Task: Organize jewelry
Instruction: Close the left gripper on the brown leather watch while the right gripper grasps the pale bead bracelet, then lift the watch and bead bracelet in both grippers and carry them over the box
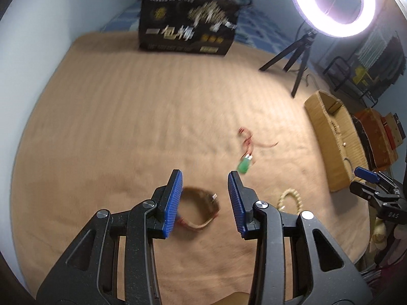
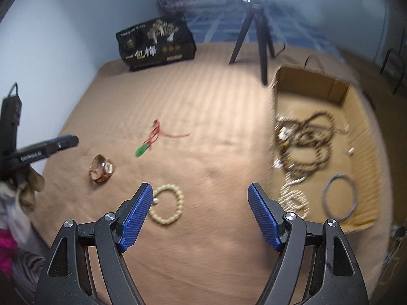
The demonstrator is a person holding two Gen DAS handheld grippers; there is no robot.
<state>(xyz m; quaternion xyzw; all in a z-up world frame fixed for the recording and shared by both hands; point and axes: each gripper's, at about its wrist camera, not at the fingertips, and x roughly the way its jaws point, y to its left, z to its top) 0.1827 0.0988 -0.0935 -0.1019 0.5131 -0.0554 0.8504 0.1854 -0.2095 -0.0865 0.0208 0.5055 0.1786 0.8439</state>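
My left gripper (image 1: 205,174) hangs open just above a brown wristwatch (image 1: 201,211) lying on the tan blanket; nothing is between its pads. The watch (image 2: 101,169) also shows in the right wrist view. A green pendant (image 1: 243,165) on a red cord (image 1: 245,137) lies beyond it, to the right. My right gripper (image 2: 200,186) is open and empty, with a cream bead bracelet (image 2: 166,206) below its left finger. On the right stands an open cardboard box (image 2: 313,81) holding brown bead strands (image 2: 307,137), a pale bead bracelet (image 2: 292,198) and a grey bangle (image 2: 339,197).
A black printed box (image 1: 188,25) stands at the back of the blanket (image 1: 127,127). A ring light (image 1: 333,2) on a black tripod (image 1: 297,58) stands behind the cardboard box (image 1: 318,111). Dark boxes and clutter (image 1: 376,137) lie off the right edge. A blue wall closes the left.
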